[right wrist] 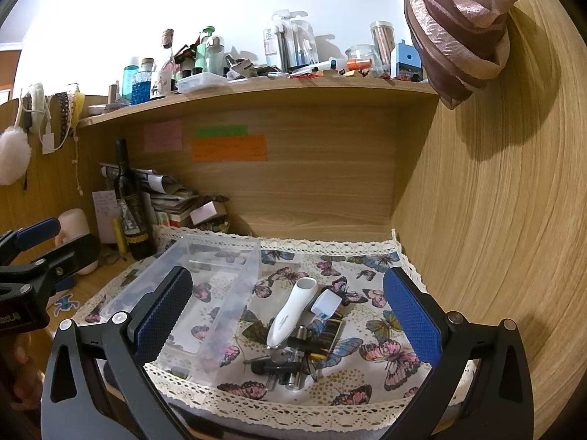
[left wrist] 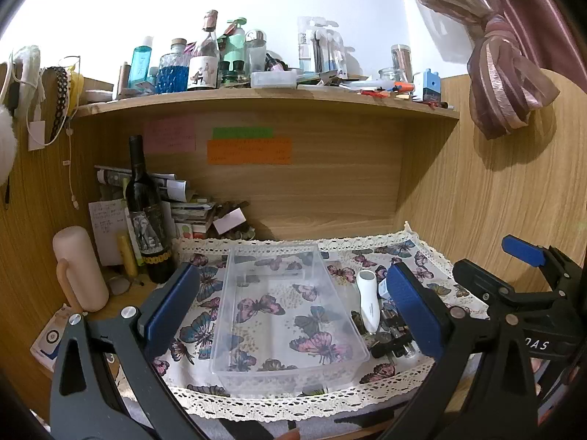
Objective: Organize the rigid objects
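Both grippers hang spread wide, holding nothing. The left gripper [left wrist: 293, 311] frames the clear plastic bin [left wrist: 286, 315] on the butterfly cloth [left wrist: 422, 256]. Between the right gripper's [right wrist: 290, 319] fingers lies the white handheld device [right wrist: 291, 313] atop a small clutter pile [right wrist: 293, 359], bin just left.

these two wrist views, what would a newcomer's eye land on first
The empty clear plastic bin lies in the middle of the butterfly cloth. Right of it sits a pile of small items topped by a white handheld device. A dark wine bottle stands at the back left.
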